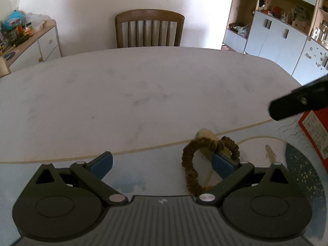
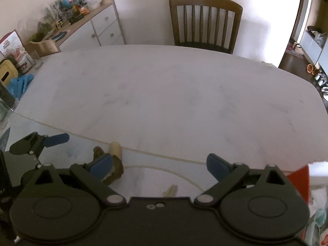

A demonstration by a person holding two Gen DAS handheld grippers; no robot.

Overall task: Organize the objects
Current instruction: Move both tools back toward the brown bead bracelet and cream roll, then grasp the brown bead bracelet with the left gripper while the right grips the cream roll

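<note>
**Open tabletop ahead, clutter at the near edge and left end**

From the left claw (image 1: 162, 164), the tabletop (image 1: 143, 94) toward 12 o'clock lies bare as far as the chair (image 1: 149, 28). At 1 o'clock a brown hair tie (image 1: 191, 164) and a cream tube (image 1: 207, 136) lie against its right finger. At 3 o'clock a red box (image 1: 313, 131) blocks the way. From the right claw (image 2: 162, 165), cups and a blue cloth (image 2: 20, 83) crowd 10 o'clock.

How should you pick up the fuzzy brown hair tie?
Probably pinch the free loop of the brown hair scrunchie where it lies on the mat, coming down from above. Its other end seems wrapped around a cream-colored tube, so that part is harder to pinch. The left gripper is open beside it.
</note>
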